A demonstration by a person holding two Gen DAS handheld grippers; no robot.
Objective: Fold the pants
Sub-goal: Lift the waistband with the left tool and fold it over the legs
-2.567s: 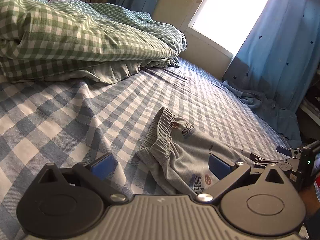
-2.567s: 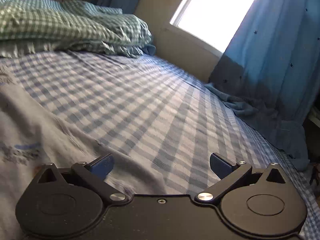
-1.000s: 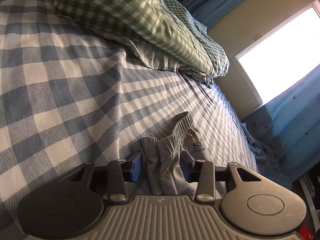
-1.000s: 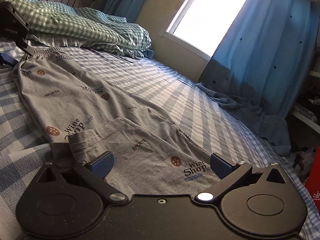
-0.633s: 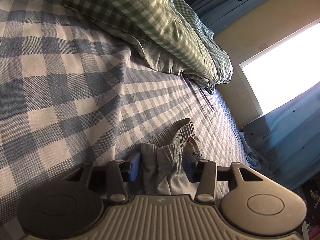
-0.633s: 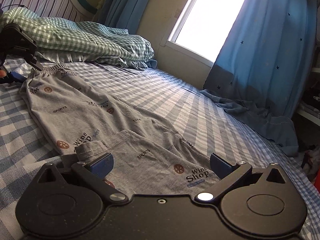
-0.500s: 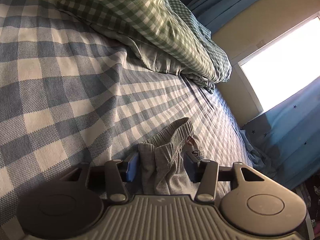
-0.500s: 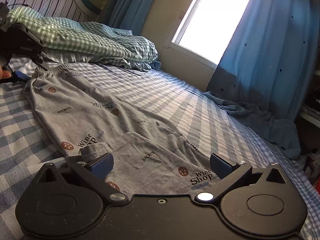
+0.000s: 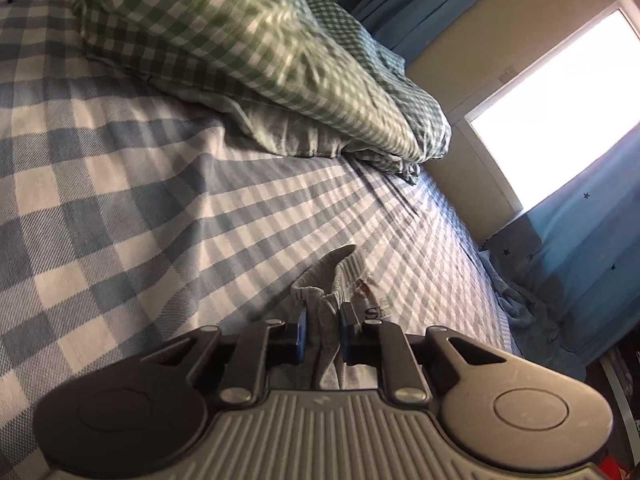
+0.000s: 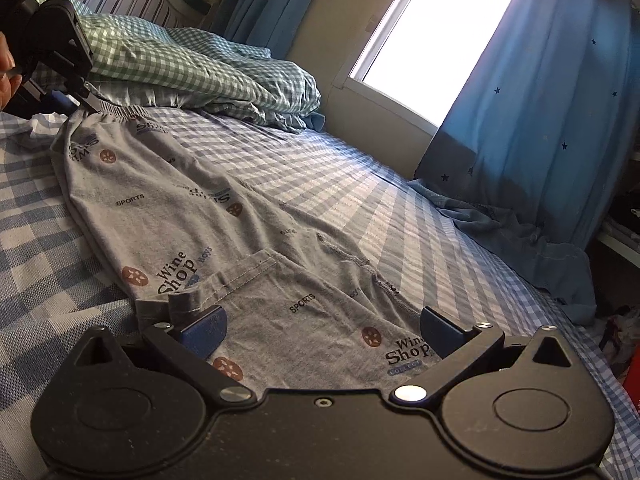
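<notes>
Pants (image 10: 192,200) waistband sits pinched in your left gripper (image 9: 323,330); your right gripper (image 10: 322,330) gapes wide over the hem, bare bed (image 10: 360,200) right of it.

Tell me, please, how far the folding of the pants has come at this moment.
Done: the pants lie stretched along the bed, mostly flat. In hand: the left gripper is shut on the bunched waistband; the right gripper is open over the leg end, where one hem has flopped over. Left: no real fold shows yet, so the right must grip the leg end and all the folding remains.
</notes>
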